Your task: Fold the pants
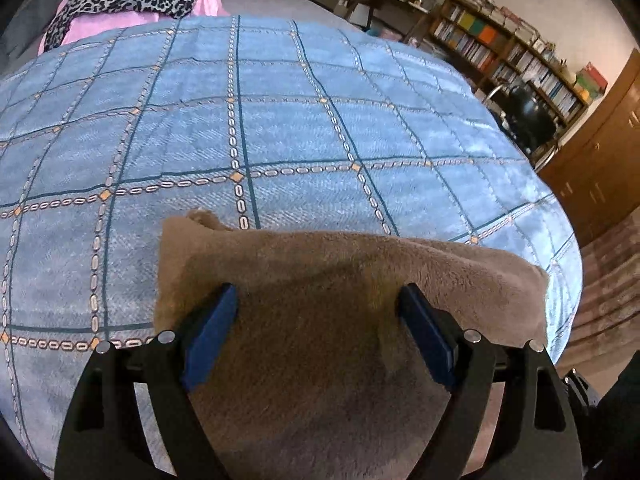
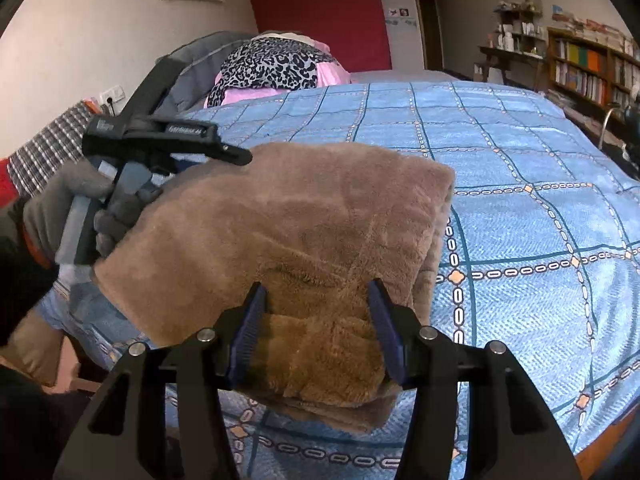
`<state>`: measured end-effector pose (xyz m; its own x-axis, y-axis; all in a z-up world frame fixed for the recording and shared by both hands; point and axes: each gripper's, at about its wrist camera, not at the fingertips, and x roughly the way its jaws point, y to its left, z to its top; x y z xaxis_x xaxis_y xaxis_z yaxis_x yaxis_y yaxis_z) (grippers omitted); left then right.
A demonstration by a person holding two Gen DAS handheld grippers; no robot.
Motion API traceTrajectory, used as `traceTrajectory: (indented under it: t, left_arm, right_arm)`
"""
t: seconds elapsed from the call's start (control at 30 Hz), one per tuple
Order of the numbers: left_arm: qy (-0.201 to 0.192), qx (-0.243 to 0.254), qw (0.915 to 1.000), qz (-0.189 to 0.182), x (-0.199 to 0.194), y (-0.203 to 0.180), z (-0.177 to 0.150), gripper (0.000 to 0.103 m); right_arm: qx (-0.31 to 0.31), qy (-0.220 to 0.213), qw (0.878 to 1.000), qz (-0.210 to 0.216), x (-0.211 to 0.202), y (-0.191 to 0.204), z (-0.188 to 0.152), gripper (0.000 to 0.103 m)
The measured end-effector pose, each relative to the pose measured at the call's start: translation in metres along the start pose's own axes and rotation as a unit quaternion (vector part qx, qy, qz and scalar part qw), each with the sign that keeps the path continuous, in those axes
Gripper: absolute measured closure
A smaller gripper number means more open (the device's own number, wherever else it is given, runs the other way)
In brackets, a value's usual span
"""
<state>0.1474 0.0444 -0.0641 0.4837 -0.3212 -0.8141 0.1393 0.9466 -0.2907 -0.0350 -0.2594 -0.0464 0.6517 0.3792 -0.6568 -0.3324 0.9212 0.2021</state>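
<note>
The brown fleece pants [image 1: 340, 280] lie folded in a thick rectangle on the blue checked bedspread [image 1: 240, 120], near its front edge. My left gripper [image 1: 318, 300] is open, its blue pads resting on top of the fabric. In the right wrist view the pants [image 2: 280, 220] show stacked layers at the near end. My right gripper [image 2: 318, 292] is open over that near end, with its pads touching the fleece. The left gripper [image 2: 168, 136], held by a gloved hand, sits at the pants' far left side.
A pile of leopard-print and pink fabric [image 2: 272, 68] lies at the head of the bed. Bookshelves [image 1: 512, 52] and a wooden cabinet [image 1: 600, 160] stand to the right. The bed's edge drops off close to the pants on the right [image 1: 560, 300].
</note>
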Motion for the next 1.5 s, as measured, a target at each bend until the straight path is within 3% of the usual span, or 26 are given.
traceTrajectory:
  t: [0.2,0.43,0.6,0.8,1.0,1.03,1.07,1.1,1.13,1.33,1.5]
  left_arm:
    - [-0.023,-0.020,0.9995,-0.007,-0.032,0.008,-0.005,0.018]
    - [-0.030,-0.020,0.9993,0.003,-0.057,0.015,-0.028,0.018]
    - [-0.025,-0.007,0.9996,0.007,-0.058,0.014,-0.045,0.018]
    - [-0.017,-0.029,0.9994,0.006,-0.048,0.022,-0.052,0.018]
    - [-0.017,-0.038,0.9991,0.005,-0.051,0.027,-0.053,0.017]
    - [-0.020,-0.040,0.9990,0.007,-0.054,0.030,-0.054,0.017]
    - [-0.024,-0.043,0.9987,0.011,-0.058,0.033,-0.053,0.016]
    - [-0.026,-0.046,0.9985,0.011,-0.061,0.036,-0.053,0.014]
    - [-0.028,-0.052,0.9982,0.008,-0.063,0.040,-0.052,0.011]
    - [-0.002,-0.095,0.9953,-0.018,-0.056,0.063,-0.053,0.009]
    - [0.034,-0.125,0.9890,-0.070,-0.038,0.077,-0.062,0.009]
  right_arm:
    - [0.099,-0.012,0.995,0.025,-0.010,-0.031,0.019,0.050]
    - [0.071,-0.034,0.997,0.017,0.006,-0.032,0.053,0.050]
    - [0.088,-0.014,0.996,0.027,0.041,-0.053,0.077,0.050]
    - [0.107,0.023,0.993,0.032,0.073,-0.070,0.071,0.050]
    - [0.121,0.008,0.992,0.032,0.053,-0.071,0.068,0.049]
    - [0.126,0.005,0.992,0.032,0.047,-0.072,0.066,0.047]
    - [0.133,0.003,0.991,0.030,0.040,-0.075,0.063,0.036]
    - [0.147,0.000,0.989,0.031,0.032,-0.079,0.058,0.026]
    - [0.159,0.001,0.987,0.034,0.027,-0.082,0.053,0.024]
    - [0.250,0.048,0.964,0.077,0.030,-0.100,0.021,0.024]
    - [0.292,0.078,0.948,0.101,0.048,-0.104,0.004,0.020]
